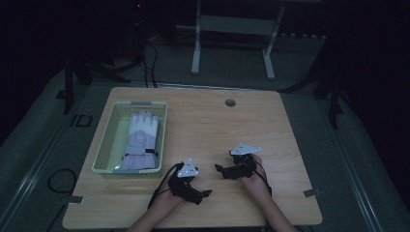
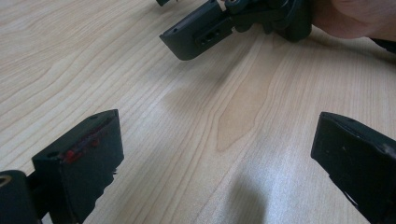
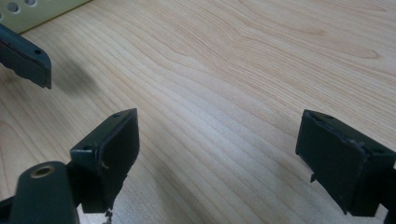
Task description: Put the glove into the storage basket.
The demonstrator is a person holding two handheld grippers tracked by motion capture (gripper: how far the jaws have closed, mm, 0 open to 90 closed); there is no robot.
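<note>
Both left gripper (image 1: 205, 193) and right gripper (image 1: 218, 168) rest spread and empty at table's (image 1: 290, 145) 6 o'clock; white-lilac glove (image 1: 140, 140) already in basket (image 1: 104, 145) at 9 o'clock, so nothing looks left.

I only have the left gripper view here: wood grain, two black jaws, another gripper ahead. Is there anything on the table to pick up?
Observer: Yes, a glove lies in a basket at the table's left side.
Operator: Is the right gripper holding something?
Observer: No, the right gripper is open over bare table.
Operator: Which gripper is nearer the basket?
Observer: The left gripper, though apart from it.
</note>
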